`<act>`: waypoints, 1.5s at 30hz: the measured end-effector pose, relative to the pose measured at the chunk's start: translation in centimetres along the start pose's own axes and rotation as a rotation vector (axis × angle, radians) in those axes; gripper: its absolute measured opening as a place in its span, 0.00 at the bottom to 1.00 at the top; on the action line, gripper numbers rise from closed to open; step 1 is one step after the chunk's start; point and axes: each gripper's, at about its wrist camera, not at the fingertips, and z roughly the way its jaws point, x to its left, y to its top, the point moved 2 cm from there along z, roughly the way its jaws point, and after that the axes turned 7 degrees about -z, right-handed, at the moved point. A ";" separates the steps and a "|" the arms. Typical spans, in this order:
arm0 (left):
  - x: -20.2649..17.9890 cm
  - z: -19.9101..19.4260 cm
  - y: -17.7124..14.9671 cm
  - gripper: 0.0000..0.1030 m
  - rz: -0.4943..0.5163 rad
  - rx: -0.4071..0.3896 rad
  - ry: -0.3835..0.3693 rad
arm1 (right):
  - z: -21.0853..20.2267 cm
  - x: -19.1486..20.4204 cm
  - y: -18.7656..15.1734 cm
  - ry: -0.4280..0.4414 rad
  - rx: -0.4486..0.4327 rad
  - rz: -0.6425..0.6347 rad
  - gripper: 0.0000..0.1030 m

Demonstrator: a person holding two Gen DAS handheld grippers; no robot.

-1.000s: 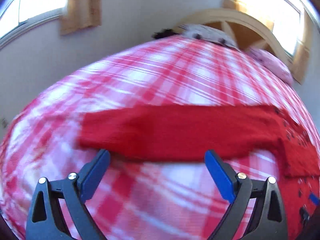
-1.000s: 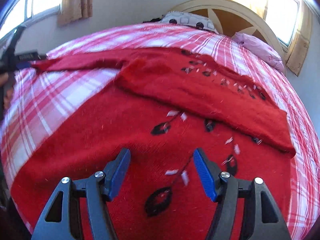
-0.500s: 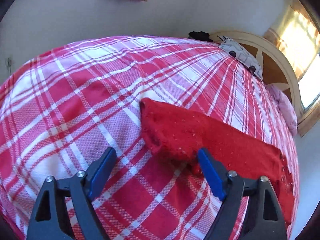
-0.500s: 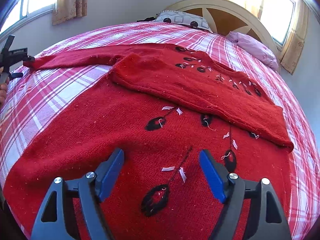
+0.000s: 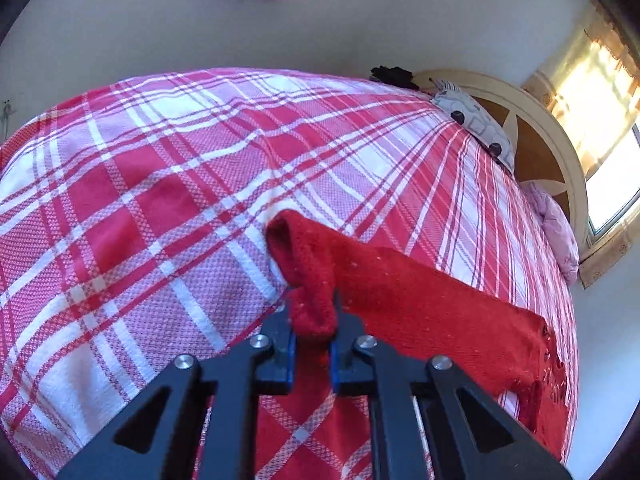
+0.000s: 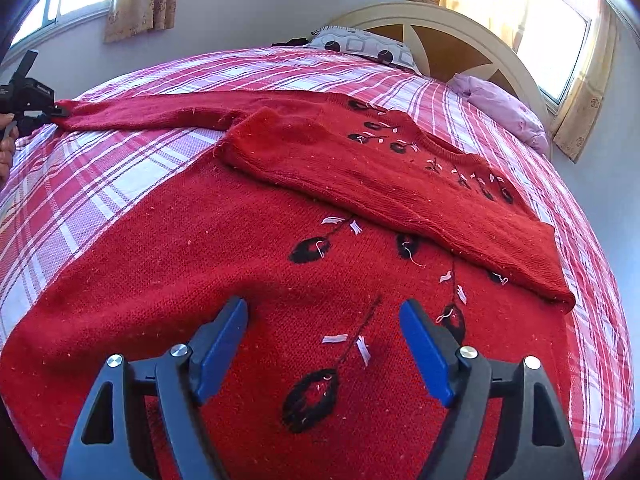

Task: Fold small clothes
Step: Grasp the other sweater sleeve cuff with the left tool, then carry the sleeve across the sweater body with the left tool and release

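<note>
A red knit sweater with black leaf embroidery lies flat on the plaid bedspread. One sleeve is folded across its chest. The other sleeve stretches out to the far left. My left gripper is shut on that sleeve's cuff; it also shows small at the left edge of the right wrist view. My right gripper is open and empty, just above the sweater's lower body.
A patterned pillow and a lilac pillow lie against the arched wooden headboard. Curtained windows and walls surround the bed. Bare bedspread lies left of the sleeve.
My left gripper has closed on the sleeve cuff, which lay between its open jaws half a second ago. My right gripper has stayed open over the sweater body.
</note>
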 end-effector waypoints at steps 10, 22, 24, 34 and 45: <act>-6.2 -2.4 -0.1 0.11 0.131 -0.069 -0.085 | -0.1 0.0 0.0 -0.002 -0.001 0.000 0.78; -19.1 -5.1 -3.7 0.10 0.285 -0.037 -0.321 | -0.3 -0.2 0.0 0.004 -0.004 0.013 0.78; -21.4 -5.6 -4.4 0.10 0.313 -0.031 -0.360 | -0.2 -0.2 0.1 0.003 -0.005 0.015 0.78; -31.3 -6.3 -9.5 0.10 0.447 0.019 -0.478 | -0.1 -0.5 0.0 0.026 -0.010 0.047 0.78; -37.9 -2.0 -17.6 0.10 0.634 0.199 -0.503 | 0.1 -1.2 -0.2 0.062 -0.013 0.096 0.78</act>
